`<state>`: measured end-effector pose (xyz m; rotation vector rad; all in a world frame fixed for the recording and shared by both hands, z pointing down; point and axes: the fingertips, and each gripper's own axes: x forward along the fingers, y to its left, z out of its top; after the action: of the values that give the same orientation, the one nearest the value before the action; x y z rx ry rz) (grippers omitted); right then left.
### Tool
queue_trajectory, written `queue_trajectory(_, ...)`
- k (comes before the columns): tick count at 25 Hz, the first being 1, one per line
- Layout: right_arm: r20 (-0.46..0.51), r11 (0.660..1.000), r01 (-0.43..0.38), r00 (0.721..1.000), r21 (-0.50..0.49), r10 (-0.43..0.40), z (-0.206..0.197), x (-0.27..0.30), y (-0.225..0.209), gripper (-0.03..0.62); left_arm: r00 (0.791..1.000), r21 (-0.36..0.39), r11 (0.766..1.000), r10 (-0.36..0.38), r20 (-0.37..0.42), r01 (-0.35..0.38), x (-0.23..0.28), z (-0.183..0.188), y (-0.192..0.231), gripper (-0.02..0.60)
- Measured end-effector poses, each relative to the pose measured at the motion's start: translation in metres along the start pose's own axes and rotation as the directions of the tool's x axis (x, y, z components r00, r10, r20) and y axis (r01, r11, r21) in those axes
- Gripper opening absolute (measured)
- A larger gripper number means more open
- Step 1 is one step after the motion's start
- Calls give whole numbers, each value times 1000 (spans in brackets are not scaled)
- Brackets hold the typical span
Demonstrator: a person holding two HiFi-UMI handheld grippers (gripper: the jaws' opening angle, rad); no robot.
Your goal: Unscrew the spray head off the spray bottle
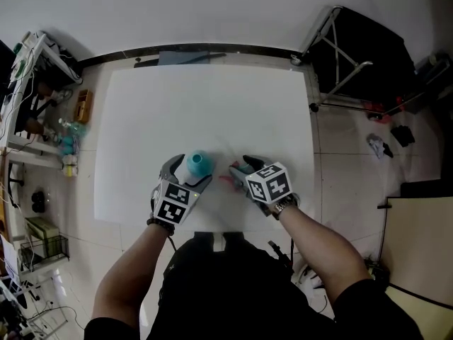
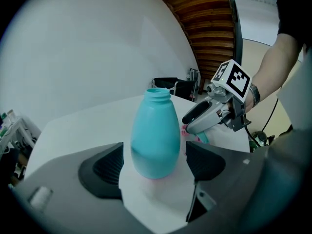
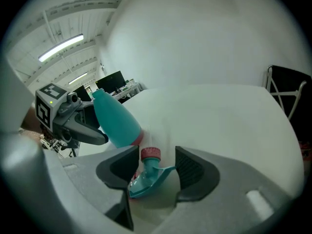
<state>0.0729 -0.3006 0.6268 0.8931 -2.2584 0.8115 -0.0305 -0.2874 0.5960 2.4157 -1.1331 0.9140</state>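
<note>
Black clothes with short sleeves (image 1: 362,304); a watch (image 1: 284,206) on the right wrist. The left gripper (image 1: 188,173) and right gripper (image 1: 241,167) are grey, each with black ribbed pads (image 2: 108,167) and a cube (image 1: 270,181) of black-and-white square markers

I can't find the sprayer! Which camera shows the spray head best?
The right gripper view: the spray head lies close up between that gripper's open jaws. The head view and left gripper view show only a sliver of it by the right gripper.
</note>
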Motion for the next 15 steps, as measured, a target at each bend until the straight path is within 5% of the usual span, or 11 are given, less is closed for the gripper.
queue_trajectory(15, 98, 986, 57, 994, -158, -42, 24, -38, 25, 211, 993, -120, 992, 52, 110, -39, -47, 14, -11, 325)
